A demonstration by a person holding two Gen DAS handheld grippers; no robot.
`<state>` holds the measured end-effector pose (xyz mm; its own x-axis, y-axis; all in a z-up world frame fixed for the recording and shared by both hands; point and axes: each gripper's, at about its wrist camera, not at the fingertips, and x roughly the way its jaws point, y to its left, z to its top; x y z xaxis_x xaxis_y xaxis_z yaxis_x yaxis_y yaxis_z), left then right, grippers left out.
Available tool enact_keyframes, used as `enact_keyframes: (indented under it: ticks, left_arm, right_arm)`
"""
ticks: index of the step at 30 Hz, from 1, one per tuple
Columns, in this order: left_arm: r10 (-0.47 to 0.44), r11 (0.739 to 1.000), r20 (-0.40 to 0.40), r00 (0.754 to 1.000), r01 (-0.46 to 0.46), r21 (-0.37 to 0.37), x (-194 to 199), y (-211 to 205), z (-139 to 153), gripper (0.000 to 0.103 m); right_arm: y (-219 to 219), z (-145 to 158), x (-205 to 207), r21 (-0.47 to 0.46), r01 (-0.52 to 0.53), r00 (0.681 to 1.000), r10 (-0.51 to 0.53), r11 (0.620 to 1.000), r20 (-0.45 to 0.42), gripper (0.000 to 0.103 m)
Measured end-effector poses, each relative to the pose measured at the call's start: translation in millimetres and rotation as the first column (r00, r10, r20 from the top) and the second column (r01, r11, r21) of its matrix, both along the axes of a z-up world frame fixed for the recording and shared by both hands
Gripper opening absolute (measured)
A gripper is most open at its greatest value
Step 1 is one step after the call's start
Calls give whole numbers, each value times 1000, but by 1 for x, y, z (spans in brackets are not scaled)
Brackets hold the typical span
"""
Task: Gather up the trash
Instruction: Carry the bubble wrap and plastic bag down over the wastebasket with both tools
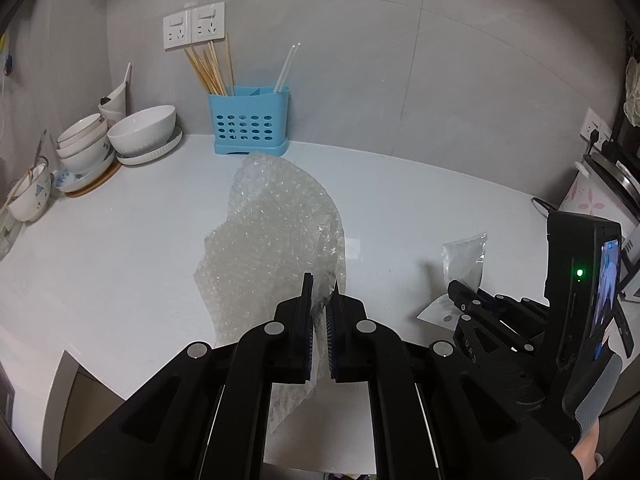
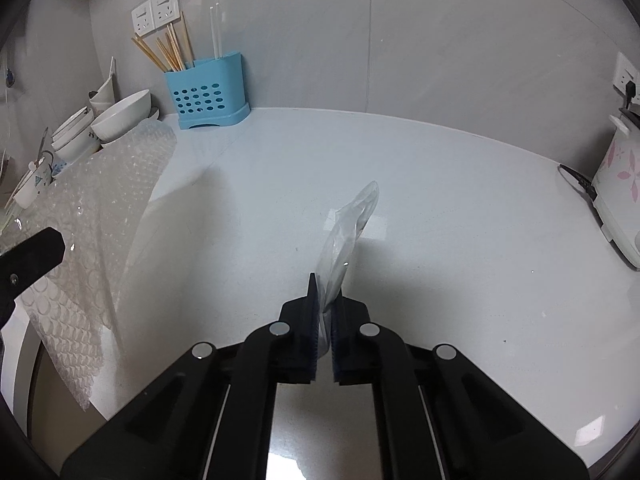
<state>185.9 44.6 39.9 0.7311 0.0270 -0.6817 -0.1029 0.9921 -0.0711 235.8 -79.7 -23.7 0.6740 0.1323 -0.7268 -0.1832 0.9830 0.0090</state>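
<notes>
A large sheet of clear bubble wrap (image 1: 272, 240) hangs lifted above the white counter (image 1: 120, 248), pinched at its lower edge by my left gripper (image 1: 322, 292), which is shut on it. The same bubble wrap (image 2: 100, 216) fills the left of the right wrist view, with a left fingertip (image 2: 40, 248) in front of it. My right gripper (image 2: 326, 296) is shut on a small clear plastic bag (image 2: 348, 236) that stands up from the jaws, off the counter (image 2: 460, 220). In the left wrist view the right gripper (image 1: 460, 300) holds that plastic bag (image 1: 466, 258) at the right.
A blue utensil holder (image 1: 250, 122) with chopsticks stands at the back wall. Stacked white bowls (image 1: 120, 136) and plates fill the back left corner. A white cooker (image 2: 616, 192) with pink flowers and a black cable stands at the right. The counter's front edge lies below both grippers.
</notes>
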Motion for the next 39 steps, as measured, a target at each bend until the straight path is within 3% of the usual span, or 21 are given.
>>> enact_keyframes:
  ticks: [9, 22, 32, 39]
  left_arm:
    - [-7, 1000, 64, 998, 5, 27, -36, -17, 35, 4]
    - [-44, 999, 125, 991, 43, 9, -106, -48, 81, 4]
    - [-107, 992, 165, 981, 116, -45, -172, -68, 87, 4]
    - [-159, 981, 195, 968, 177, -83, -239, -73, 64, 4]
  right_arm:
    - [-18, 41, -41, 2, 1, 996, -1, 1000, 87, 4]
    - [-68, 89, -123, 29, 14, 978, -20, 999, 206, 4]
    - [-100, 109, -197, 40, 8, 957, -20, 999, 291, 4]
    - [-109, 93, -263, 33, -7, 934, -5, 999, 358, 4]
